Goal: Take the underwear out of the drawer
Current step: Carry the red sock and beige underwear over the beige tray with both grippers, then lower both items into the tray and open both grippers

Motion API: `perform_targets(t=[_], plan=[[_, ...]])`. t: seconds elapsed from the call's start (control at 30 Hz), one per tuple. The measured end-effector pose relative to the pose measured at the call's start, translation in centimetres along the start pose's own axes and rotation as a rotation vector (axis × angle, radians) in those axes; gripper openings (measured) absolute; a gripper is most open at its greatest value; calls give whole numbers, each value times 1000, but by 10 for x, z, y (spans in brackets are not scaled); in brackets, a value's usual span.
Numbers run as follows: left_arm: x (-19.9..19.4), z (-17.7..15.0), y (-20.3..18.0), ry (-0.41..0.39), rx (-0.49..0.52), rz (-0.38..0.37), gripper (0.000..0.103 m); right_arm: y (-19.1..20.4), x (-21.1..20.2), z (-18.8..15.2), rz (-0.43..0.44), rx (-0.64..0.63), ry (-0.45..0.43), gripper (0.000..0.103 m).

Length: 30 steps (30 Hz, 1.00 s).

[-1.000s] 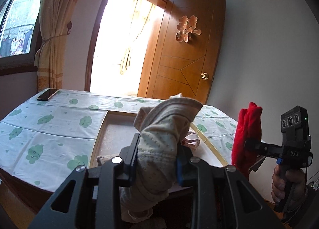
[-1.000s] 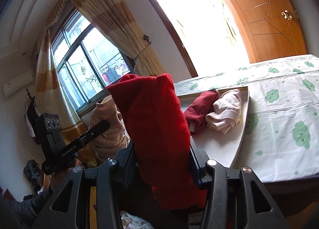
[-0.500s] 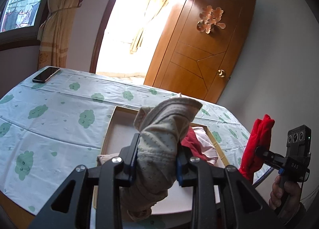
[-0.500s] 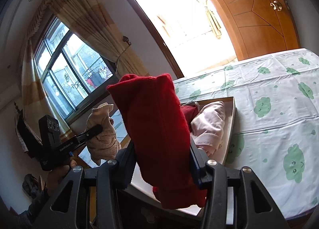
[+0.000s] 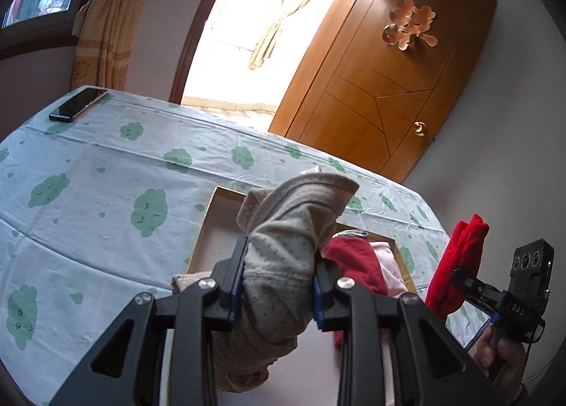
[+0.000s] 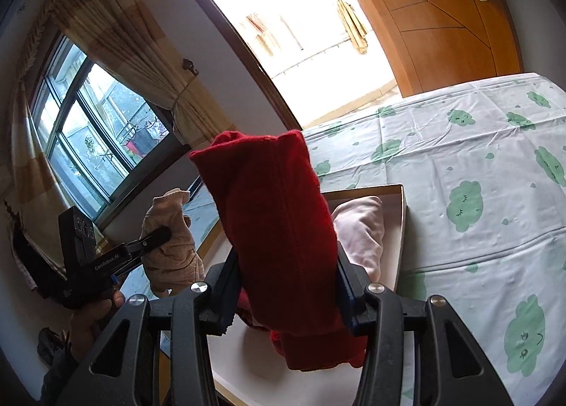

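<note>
The left hand-held gripper (image 5: pixel 279 282) pinches a folded beige piece of underwear (image 5: pixel 293 229) between its jaws, the cloth standing up out of the grip and drooping below it. The right hand-held gripper (image 6: pixel 288 285) pinches a folded red piece of underwear (image 6: pixel 276 222) the same way. Both bundles are gripped across their middle — likely so the folds stay together and nothing trails while they are carried.

Both pieces hang in the air above the near end of a shallow tray-like drawer (image 6: pixel 401 229) that lies on the tabletop under a pale cloth with green cloud prints (image 5: pixel 106 193). So the two are out of the drawer, but not yet set down anywhere.

Inside the drawer more underwear remains: a pale pink piece (image 6: pixel 361 229) toward the far right corner, another red piece (image 5: pixel 353 264) beside it, and a beige one (image 5: pixel 182 282) at the near left, mostly hidden behind the gripper.

A phone (image 5: pixel 78 103) lies at the far left of the tabletop, well apart from the drawer. Open cloth lies on either side of the drawer — nothing visibly blocks a place to put the pieces down. A wooden door (image 5: pixel 389 87) stands beyond.
</note>
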<state>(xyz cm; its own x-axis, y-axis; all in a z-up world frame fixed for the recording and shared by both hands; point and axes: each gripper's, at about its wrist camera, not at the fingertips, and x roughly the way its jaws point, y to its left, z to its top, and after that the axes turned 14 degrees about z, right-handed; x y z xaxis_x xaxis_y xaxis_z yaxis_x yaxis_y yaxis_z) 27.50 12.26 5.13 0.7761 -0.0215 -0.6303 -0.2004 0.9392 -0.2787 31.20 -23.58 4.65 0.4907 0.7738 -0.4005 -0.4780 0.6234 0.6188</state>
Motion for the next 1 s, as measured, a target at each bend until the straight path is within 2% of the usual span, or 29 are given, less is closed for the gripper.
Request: perform_targets(t=[0.37,0.6,0.67,0.7,0.73,0.77,0.87,1.0], plan=[[36,16,7,73,-110,-21,28,-20,33,9,-50,61,52,50],[46,19,-9,85,-67,-3,31,-26,39,9,-77,62,45,53],[50,16,-12,105,-60,7,36,-29,38,8,-83,69,36,63],[50,15,-12,103,-65,12,36,-29,37,8,-83,69,31,72],[49,14,-11,102,-64,5,43,-30,37,7,-81,68,29,80],[49,12,-11,105,-64,0,51,-30,36,6,-79,64,26,83],[42,9,-10,89,-77,-4,65,-27,31,3,-99,41,18,84],[33,6,-9,62,-61,24,69,-28,21,-3,-87,49,-3,86]])
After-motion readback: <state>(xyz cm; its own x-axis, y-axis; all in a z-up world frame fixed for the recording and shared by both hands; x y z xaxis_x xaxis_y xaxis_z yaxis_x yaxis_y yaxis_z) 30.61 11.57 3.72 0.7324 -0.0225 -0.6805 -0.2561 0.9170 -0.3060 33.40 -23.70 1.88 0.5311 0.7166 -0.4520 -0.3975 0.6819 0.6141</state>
